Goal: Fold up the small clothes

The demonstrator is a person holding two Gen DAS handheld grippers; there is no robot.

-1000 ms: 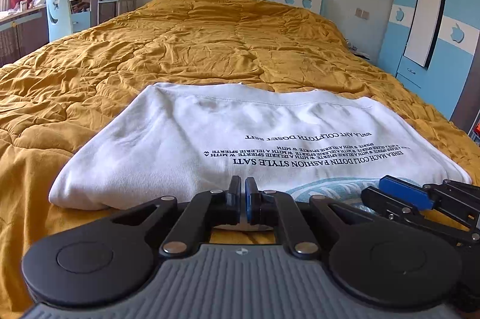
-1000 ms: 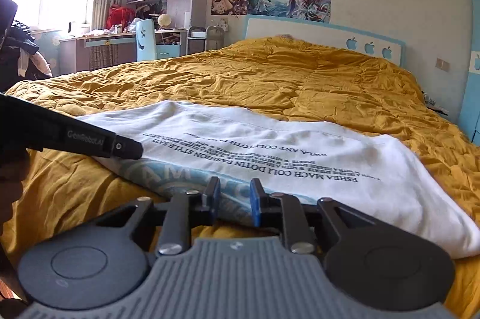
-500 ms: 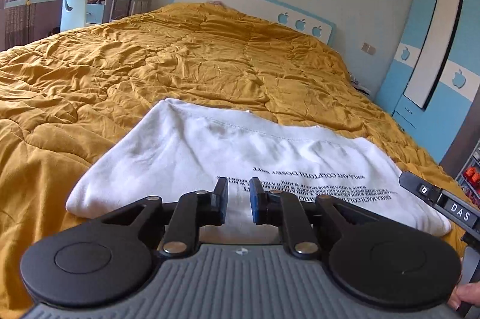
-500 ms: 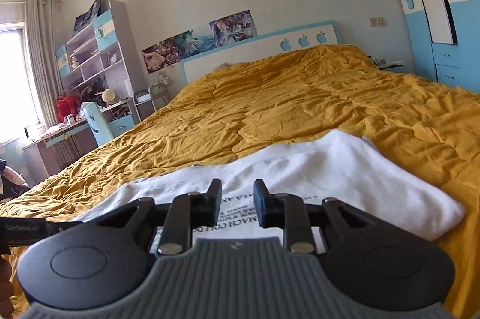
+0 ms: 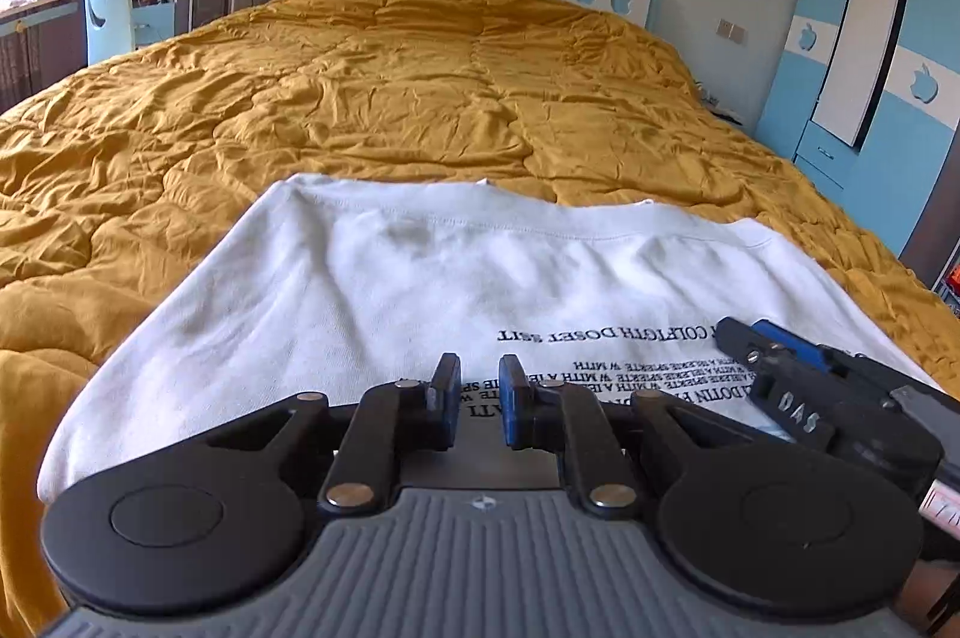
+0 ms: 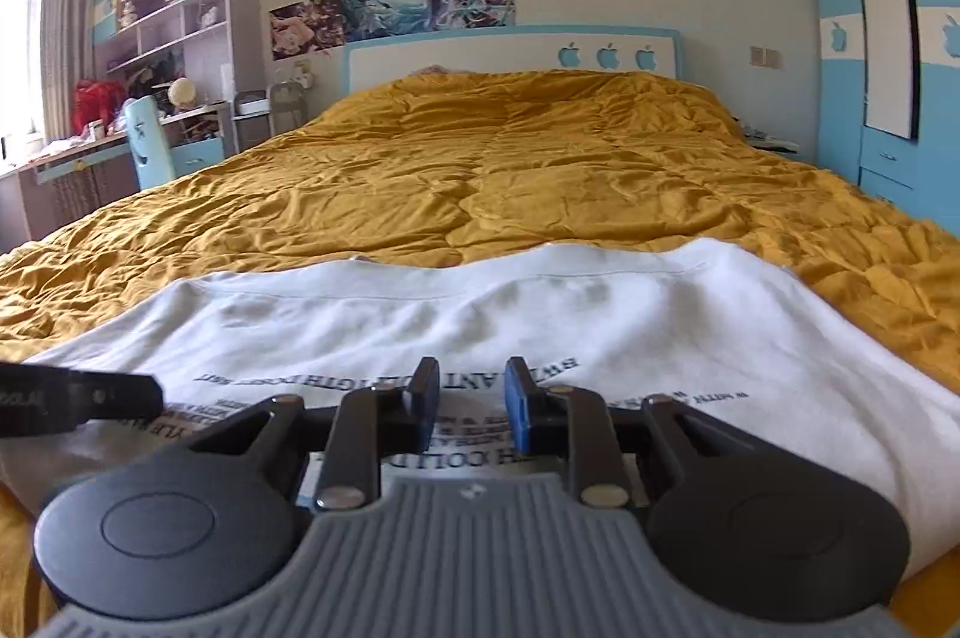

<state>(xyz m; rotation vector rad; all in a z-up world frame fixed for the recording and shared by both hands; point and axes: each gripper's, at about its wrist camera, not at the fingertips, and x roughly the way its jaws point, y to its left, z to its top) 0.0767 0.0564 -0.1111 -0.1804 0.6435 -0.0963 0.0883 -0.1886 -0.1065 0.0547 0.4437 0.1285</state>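
A white garment with black printed text lies folded flat on the yellow quilt at the near end of the bed; it also shows in the right wrist view. My left gripper is open and empty, just above the garment's near left part. My right gripper is open and empty over the printed text. The right gripper's tip shows at the right of the left wrist view. The left gripper's tip shows at the left of the right wrist view.
The yellow quilt covers the whole bed up to the blue and white headboard. A blue wardrobe stands at the right. A desk, a blue chair and shelves stand at the left.
Both grippers have opened and let go of the garment, which now lies flat. Both have lifted and moved back over its near part; the right one swung its view up and levelled again.
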